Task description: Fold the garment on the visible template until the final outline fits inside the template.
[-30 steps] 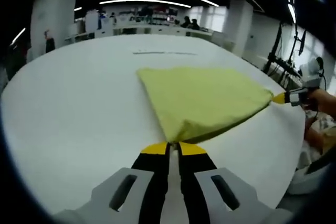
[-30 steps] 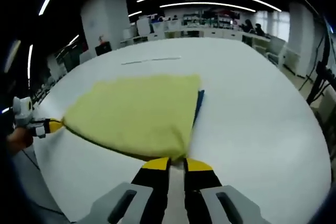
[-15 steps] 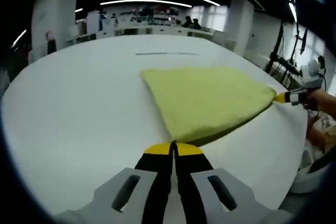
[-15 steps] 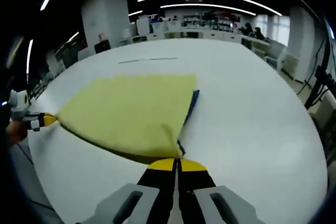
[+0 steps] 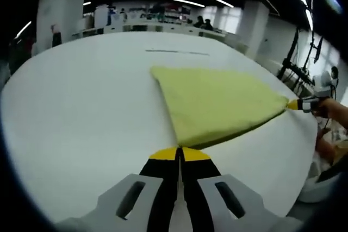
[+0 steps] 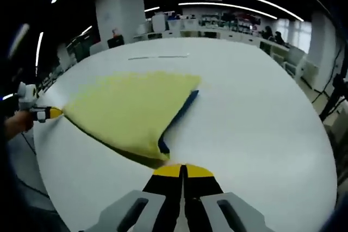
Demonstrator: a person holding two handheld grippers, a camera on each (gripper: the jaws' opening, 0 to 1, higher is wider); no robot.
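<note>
Both of my hands are on the cloth (image 5: 217,104) right now, a yellow garment spread on the white table (image 5: 81,112). In the left gripper view my left gripper (image 5: 180,153) has its jaws pressed together at the near corner of the fabric, and it looks pinched on that corner, though the very tip of the cloth is tucked under the yellow pads so I am judging that from the taut edge. Off toward the table's right edge my right gripper (image 5: 298,104) is clamped on the other near corner.

Switching to the right gripper view: my right gripper (image 6: 182,170) is clenched just at the cloth's (image 6: 130,110) corner, and a blue strip (image 6: 185,104) peeks out along the fabric's right side, with a blue tip showing under the near corner. That, I reckon, is the template underneath, or possibly a blue lining; I cannot tell which. My left gripper (image 6: 48,113) holds the far corner near the table's left edge.

So the step, as I read it, is carrying this near edge over to make a fold. To do it well I want both corners level, the edge between them kept taut without stretching, and the two hands travelling together so the fold line lands straight. Lay it down aligned with that blue edge, then let go only once the cloth rests flat.
</note>
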